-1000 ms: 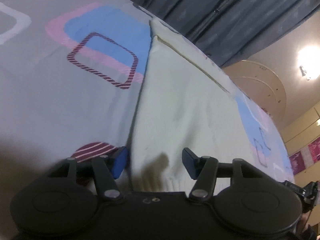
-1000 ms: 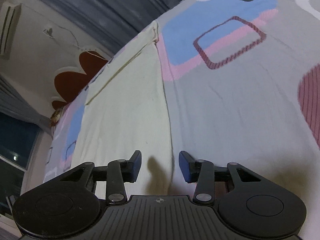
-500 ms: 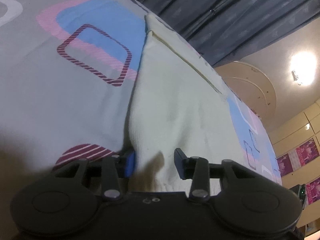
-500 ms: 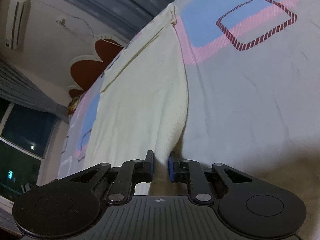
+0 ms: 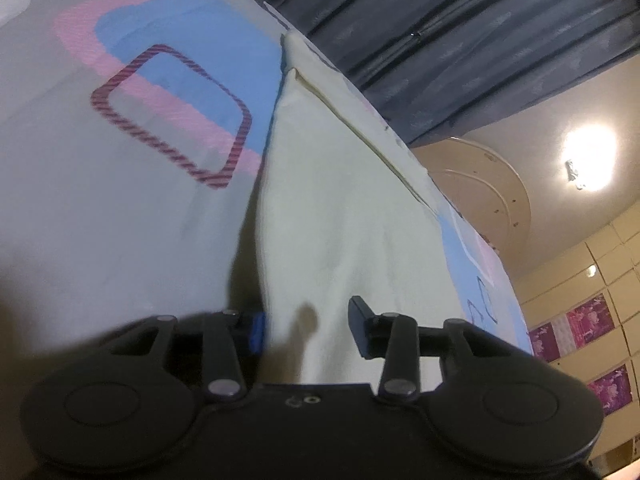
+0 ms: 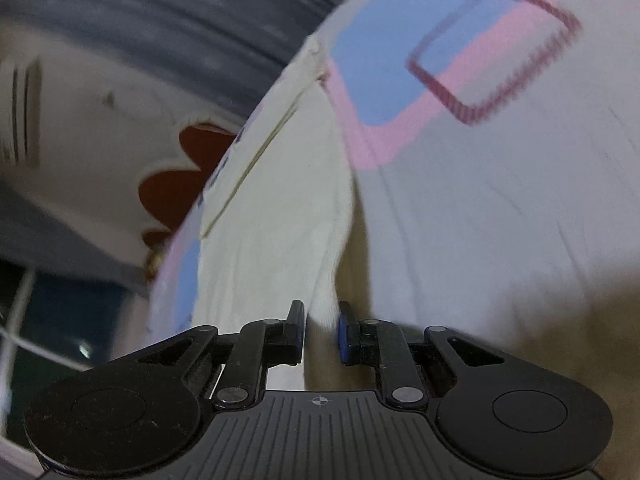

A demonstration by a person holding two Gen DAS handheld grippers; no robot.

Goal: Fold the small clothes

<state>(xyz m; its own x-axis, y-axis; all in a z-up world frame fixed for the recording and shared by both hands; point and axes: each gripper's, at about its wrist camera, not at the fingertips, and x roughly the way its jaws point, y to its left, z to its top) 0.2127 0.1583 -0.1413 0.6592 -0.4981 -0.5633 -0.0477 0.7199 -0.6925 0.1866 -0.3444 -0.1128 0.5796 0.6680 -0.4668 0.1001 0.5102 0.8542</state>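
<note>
A cream garment (image 5: 340, 208) lies on a patterned bed sheet (image 5: 100, 184); it also shows in the right wrist view (image 6: 276, 216). My left gripper (image 5: 306, 330) stands at the garment's near left corner, with the cloth edge between its fingers; the jaws are still wide apart. My right gripper (image 6: 320, 334) is shut on the garment's near right corner, and that edge is lifted off the sheet.
The sheet (image 6: 500, 200) is grey with blue, pink and striped maroon shapes. Dark curtains (image 5: 460, 32) hang beyond the far edge of the bed. A ceiling lamp (image 5: 588, 160) glares at the right of the left wrist view.
My right gripper has closed on the garment's corner and lifted it. My left gripper has narrowed a little around the other corner, and that edge has risen too.
</note>
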